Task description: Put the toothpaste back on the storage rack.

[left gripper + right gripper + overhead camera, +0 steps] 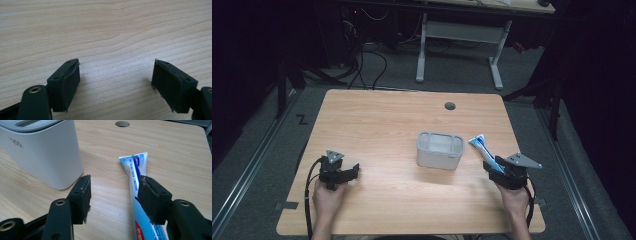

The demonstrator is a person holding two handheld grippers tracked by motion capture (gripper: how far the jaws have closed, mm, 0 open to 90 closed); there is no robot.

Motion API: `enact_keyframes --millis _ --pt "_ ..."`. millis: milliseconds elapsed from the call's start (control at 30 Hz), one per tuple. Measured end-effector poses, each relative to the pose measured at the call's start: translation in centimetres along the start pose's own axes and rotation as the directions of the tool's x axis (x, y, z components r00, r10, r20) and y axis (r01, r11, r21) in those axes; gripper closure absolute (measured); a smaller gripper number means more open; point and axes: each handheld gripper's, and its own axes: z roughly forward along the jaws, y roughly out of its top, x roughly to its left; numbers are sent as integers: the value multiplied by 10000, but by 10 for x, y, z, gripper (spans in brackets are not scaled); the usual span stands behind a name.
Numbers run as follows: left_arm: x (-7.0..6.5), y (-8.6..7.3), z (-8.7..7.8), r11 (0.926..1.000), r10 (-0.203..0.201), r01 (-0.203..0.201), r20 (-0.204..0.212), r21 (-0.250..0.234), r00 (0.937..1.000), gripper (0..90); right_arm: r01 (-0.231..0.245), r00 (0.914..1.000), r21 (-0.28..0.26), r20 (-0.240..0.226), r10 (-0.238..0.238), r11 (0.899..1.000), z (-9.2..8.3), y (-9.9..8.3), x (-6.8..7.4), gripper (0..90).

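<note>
Two wide-open jaws of the right gripper (113,192) stand around bare table beside the toothpaste tube (136,177), which lies flat just to the right of the white holder (439,150) and passes under one jaw unclamped, so the pick-up looks barely begun. Next the jaws must centre over the tube and close. What the holder contains cannot be told, and the left gripper (116,75) hovers wide and empty well left of it
</note>
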Motion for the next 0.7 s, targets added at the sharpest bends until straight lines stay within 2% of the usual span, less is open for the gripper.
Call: enact_keyframes --millis 167,433,700 --pt "0 0 0 10000 -6 6 8 -4 10000 229 -216 9993 46 -307 217 9998 4 3 -4 445" --pt "0 0 0 10000 -14 14 14 -7 10000 230 -229 9993 0 -305 229 9997 7 11 -9 455" --pt "0 0 0 10000 -16 16 13 -10 10000 230 -269 9995 279 -166 274 9992 13 17 -15 460"
